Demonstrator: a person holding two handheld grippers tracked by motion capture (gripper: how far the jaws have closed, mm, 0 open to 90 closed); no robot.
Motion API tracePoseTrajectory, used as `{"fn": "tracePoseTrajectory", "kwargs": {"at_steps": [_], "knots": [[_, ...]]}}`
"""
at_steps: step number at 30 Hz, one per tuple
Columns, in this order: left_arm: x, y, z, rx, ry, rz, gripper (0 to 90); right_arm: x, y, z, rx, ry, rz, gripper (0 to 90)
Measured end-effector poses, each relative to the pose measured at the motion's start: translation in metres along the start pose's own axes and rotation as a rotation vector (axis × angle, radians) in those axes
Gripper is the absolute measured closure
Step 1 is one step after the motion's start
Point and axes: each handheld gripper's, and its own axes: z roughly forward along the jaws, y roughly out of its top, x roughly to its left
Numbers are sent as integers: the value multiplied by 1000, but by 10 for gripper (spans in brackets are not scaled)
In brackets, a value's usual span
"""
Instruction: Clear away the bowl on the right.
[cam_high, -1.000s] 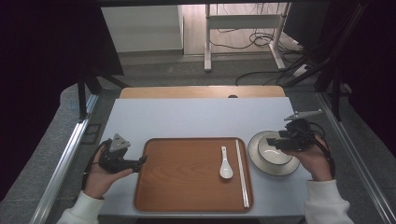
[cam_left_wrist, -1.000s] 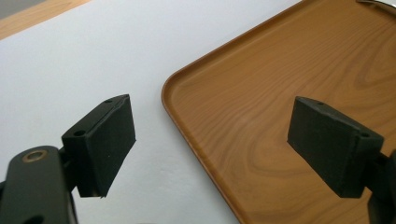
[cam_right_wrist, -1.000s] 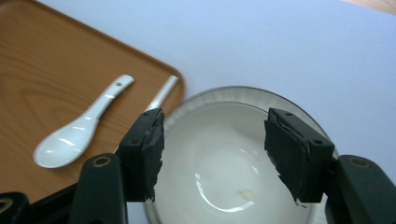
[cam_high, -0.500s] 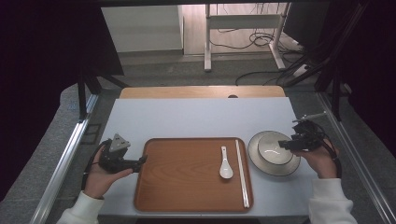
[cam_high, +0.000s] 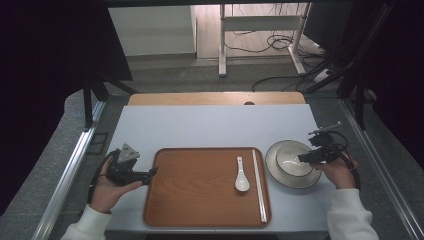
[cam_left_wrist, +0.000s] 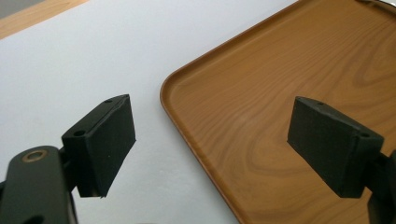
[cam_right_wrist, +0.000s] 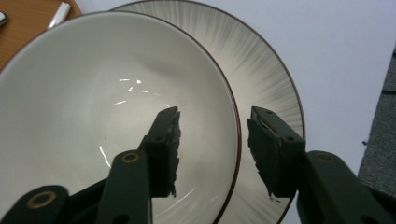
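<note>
A white bowl (cam_high: 289, 156) (cam_right_wrist: 93, 116) sits on a grey-streaked plate (cam_high: 272, 170) (cam_right_wrist: 268, 70), right of the wooden tray (cam_high: 200, 195) (cam_left_wrist: 280, 93). My right gripper (cam_high: 301, 159) (cam_right_wrist: 212, 116) straddles the bowl's right rim, with one jaw inside and one outside. Its jaws have just been closing, and the rim stands between them with a gap still showing at the inner pad. My left gripper (cam_high: 152, 173) (cam_left_wrist: 210, 121) hovers open over the tray's near-left corner, with nothing between its jaws.
A white ceramic spoon (cam_high: 241, 179) and a pair of chopsticks (cam_high: 259, 186) lie on the right part of the tray. White table (cam_high: 215, 125) stretches behind the tray. A metal rail (cam_high: 70, 175) runs along the left side.
My right gripper has dropped and shifted right, from above the bowl to its right rim, and its jaws have narrowed. The left gripper has stayed where it was.
</note>
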Motion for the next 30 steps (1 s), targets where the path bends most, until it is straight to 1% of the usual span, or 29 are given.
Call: {"fn": "tracePoseTrajectory", "kwargs": {"at_steps": [2, 3, 4, 8, 11, 21, 24, 27, 30], "knots": [[0, 0, 0, 2, 0, 2, 145, -1, 0, 3, 12, -2, -2, 610], [0, 0, 1, 5, 0, 3, 145, -1, -1, 6, 22, 4, 2, 652], [0, -1, 1, 5, 0, 3, 145, -1, -1, 7, 27, 7, 4, 668], [0, -1, 1, 5, -1, 3, 145, -1, -1, 12, 48, 13, 4, 701], [0, -1, 1, 5, -2, 4, 145, -1, -1, 14, 54, 8, 10, 718], [-2, 0, 3, 8, -4, 8, 145, -3, -2, 13, 43, 26, 26, 747], [-2, 0, 2, 8, -3, 8, 145, -4, -2, 12, 37, 37, 31, 763], [-1, 0, 1, 3, -1, 5, 145, -3, -2, 10, 31, 38, 28, 785], [-1, 0, 1, 3, 0, 4, 145, -3, -1, 7, 14, 44, 30, 811]]}}
